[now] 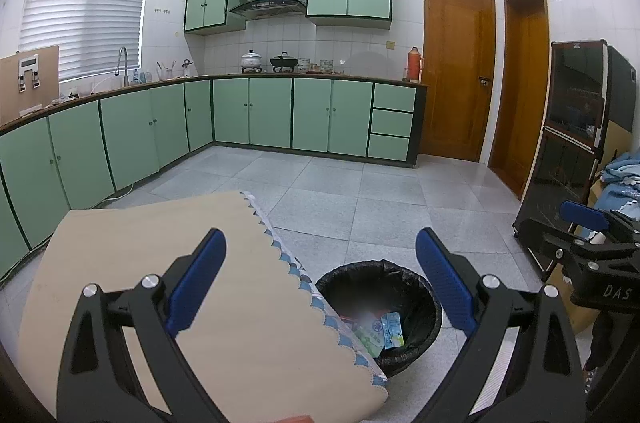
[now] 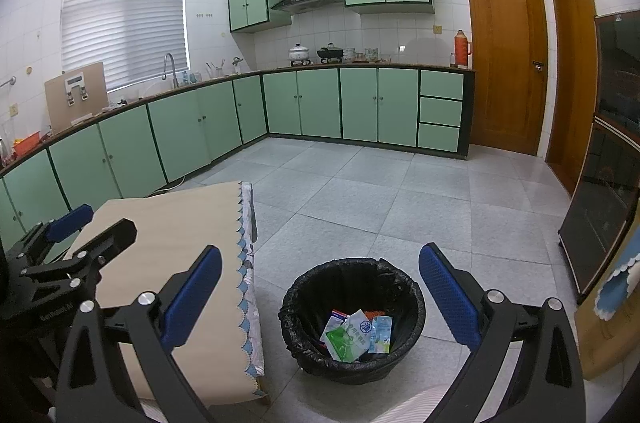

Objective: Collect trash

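Note:
A black-lined trash bin [image 2: 352, 319] stands on the floor beside a small table [image 2: 180, 243]. It holds several wrappers and cartons [image 2: 356, 335]. My right gripper [image 2: 320, 295] is open and empty, held above the bin. My left gripper [image 1: 320, 283] is open and empty, over the table's right edge, with the bin [image 1: 380, 315] below between its fingers. The table top [image 1: 160, 263] shows bare under the left gripper. The right gripper also shows at the right edge of the left wrist view [image 1: 588, 235].
Green base cabinets [image 2: 200, 127] and a counter run along the left and far walls. Two wooden doors [image 2: 508, 55] stand at the back right. A dark glass cabinet [image 2: 604, 151] stands at the right. Grey tiled floor [image 2: 380, 191] surrounds the bin.

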Tool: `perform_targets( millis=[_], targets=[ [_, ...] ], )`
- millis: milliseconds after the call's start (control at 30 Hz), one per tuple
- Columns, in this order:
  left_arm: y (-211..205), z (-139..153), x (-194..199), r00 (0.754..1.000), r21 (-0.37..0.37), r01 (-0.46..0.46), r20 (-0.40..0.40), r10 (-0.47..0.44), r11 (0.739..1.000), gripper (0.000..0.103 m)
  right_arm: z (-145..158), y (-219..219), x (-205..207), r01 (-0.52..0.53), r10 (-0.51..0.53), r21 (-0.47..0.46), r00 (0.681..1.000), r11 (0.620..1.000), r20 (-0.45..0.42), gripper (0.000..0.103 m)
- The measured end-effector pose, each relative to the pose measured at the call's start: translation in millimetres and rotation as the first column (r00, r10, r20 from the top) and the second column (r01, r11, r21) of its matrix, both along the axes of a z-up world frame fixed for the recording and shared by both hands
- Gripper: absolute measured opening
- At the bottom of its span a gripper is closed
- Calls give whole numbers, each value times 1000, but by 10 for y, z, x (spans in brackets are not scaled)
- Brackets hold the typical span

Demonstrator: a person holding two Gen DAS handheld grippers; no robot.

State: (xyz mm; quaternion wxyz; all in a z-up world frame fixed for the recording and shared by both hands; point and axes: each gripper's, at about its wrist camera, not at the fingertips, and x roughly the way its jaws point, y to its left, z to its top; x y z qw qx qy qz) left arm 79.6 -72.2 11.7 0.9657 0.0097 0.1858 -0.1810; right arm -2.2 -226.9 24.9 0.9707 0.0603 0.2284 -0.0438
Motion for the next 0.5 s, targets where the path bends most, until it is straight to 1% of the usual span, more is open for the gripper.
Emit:
perform_targets(
  millis=[500],
  targets=[
    [9, -5, -23, 1000, 0, -1, 4, 1, 1000, 93, -3, 33, 6, -4, 4, -1, 1000, 1000, 0, 97]
  ],
)
